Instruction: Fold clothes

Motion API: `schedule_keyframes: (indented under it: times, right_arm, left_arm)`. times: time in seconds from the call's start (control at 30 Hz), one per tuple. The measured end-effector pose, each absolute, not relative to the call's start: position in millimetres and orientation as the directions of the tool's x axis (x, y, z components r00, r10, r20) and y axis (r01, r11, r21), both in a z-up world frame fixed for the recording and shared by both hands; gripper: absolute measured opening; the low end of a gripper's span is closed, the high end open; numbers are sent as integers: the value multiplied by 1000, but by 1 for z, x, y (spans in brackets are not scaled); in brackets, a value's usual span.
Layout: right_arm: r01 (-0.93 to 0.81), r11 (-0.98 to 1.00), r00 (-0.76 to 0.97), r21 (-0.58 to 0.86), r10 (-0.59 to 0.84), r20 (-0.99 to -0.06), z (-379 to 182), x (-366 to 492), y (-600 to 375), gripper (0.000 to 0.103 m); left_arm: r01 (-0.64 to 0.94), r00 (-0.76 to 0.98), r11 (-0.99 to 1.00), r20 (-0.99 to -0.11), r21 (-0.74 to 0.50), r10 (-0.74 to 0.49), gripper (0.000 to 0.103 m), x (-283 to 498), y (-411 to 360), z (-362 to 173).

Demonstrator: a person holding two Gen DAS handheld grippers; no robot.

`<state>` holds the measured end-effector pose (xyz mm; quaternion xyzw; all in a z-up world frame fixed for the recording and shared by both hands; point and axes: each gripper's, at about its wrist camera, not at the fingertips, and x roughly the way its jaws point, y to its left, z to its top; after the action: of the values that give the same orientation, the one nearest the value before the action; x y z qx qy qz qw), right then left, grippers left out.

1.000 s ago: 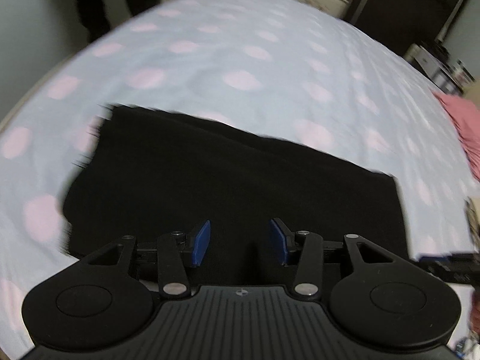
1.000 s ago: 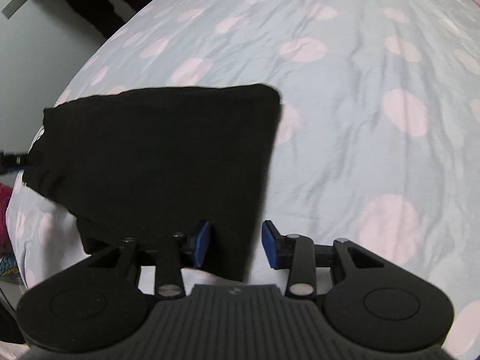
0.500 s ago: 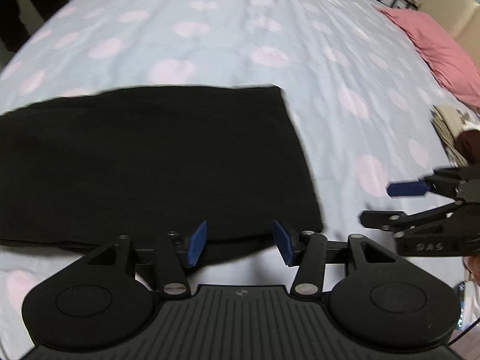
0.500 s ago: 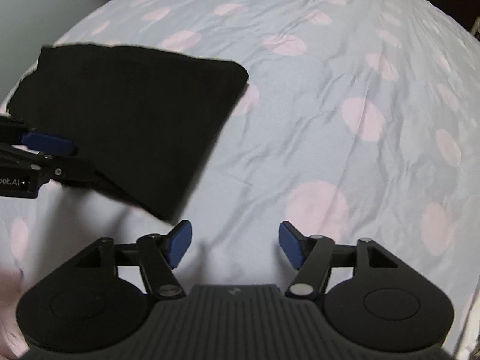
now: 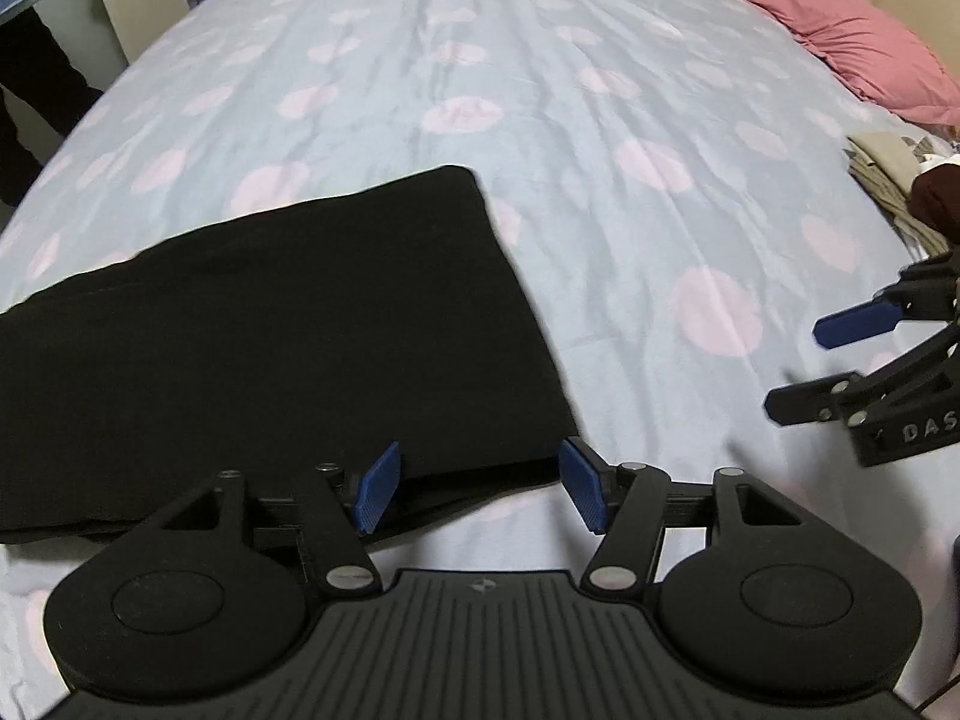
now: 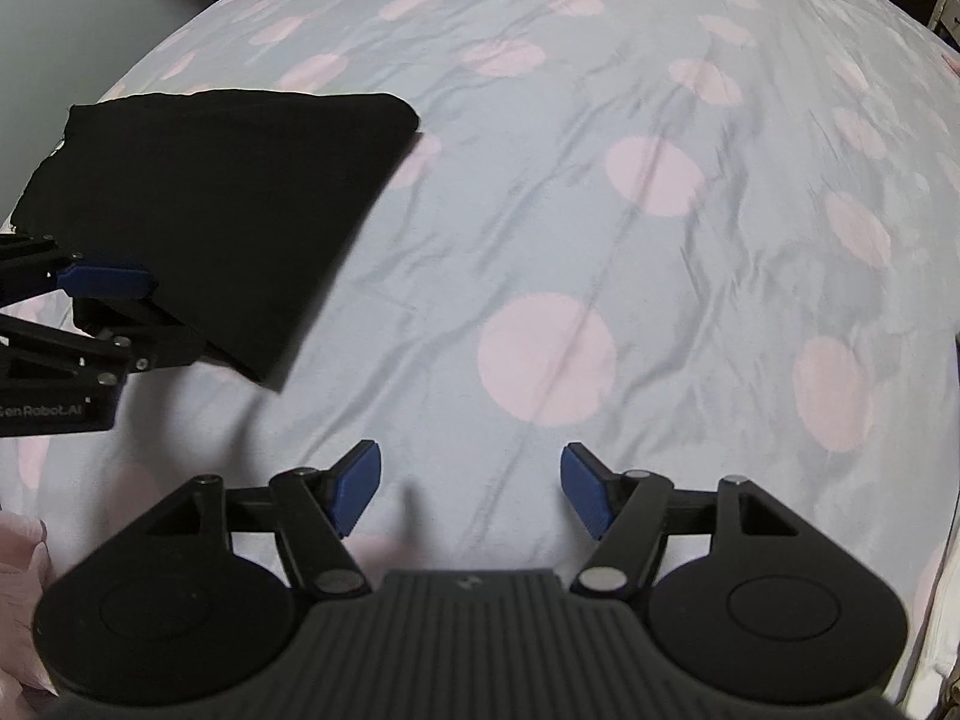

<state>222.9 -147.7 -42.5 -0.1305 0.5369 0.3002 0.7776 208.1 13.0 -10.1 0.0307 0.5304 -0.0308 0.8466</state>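
A black folded garment (image 5: pixel 270 336) lies flat on the pale blue bedsheet with pink dots (image 5: pixel 600 120). My left gripper (image 5: pixel 480 489) is open at the garment's near right corner, its blue fingers on either side of the cloth's near edge, nothing clamped. The right gripper (image 5: pixel 840 360) shows at the right edge of the left wrist view, off the cloth. In the right wrist view my right gripper (image 6: pixel 471 492) stands open over bare sheet, and the garment (image 6: pixel 228 192) lies to the upper left with the left gripper (image 6: pixel 102 300) at its near edge.
A pink pillow (image 5: pixel 852 48) lies at the far right of the bed. A stack of beige and dark brown clothes (image 5: pixel 900 180) sits at the right edge. A person's dark legs (image 5: pixel 36 96) stand at the far left beside the bed.
The right gripper has let go of the garment's corner, opened wider and drawn back to the right onto bare sheet. The left gripper has opened wider and shifted to the garment's right corner.
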Motion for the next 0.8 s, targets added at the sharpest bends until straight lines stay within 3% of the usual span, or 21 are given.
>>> schedule_keyframes:
  times: [0.1,0.2,0.3,0.53,0.67,0.8]
  right_arm:
    - [-593,792,243,141,344,-907,-43,227,-150,71]
    - [-585,791,226,180,372,-900,-43,230,-151,71]
    - [-586,789,228,186,381,-896,-42,232,-152,72]
    - [-553,808,240,201,385,-891,-43,242,-167,72]
    - [-530,825,242,198,370,-897,-47,248,-175,72]
    - [-520,832,246,194,364,-898,-49,249,-181,72]
  left_arm:
    - [64,399,998,-917,19,-8,61,218,1,-19]
    - [44,378,993,-922,108,83,63,228,-12,-34]
    - [49,365,979,-916,197,166,75,233,-23,-49]
    - [132,346,908,-877,398,334,80,235,-51,-82]
    - [141,339,901,-876,409,344,77,237,-51,-84]
    - [166,350,908,-884,384,310,60,234,-41,-78]
